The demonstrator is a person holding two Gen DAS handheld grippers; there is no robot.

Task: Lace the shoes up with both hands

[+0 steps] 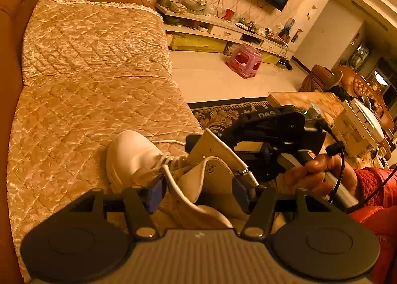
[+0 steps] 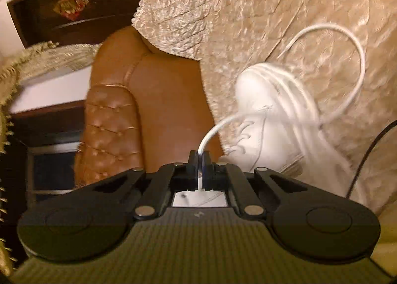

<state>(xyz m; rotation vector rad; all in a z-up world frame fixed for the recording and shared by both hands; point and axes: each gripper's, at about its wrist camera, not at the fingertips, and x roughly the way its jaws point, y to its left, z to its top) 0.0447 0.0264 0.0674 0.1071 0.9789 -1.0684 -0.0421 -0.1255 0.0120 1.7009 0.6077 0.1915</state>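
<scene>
Left wrist view: 1 quilted sofa cover [image 1: 86, 73], 1 white shoe [image 1: 131, 155] lying on it, 2 grippers. Left gripper [image 1: 201, 194] open wide around the shoe's collar and tongue; cannot tell whether its pads touch. Right gripper [image 1: 196, 141], held by 1 hand [image 1: 317, 174], seen only side-on there. Right wrist view adds: right gripper [image 2: 200, 159] closed on 1 lace end [image 2: 218, 127], the other lace end [image 2: 347, 43] looping free over the cover, shoe [image 2: 268, 110] blurred.
</scene>
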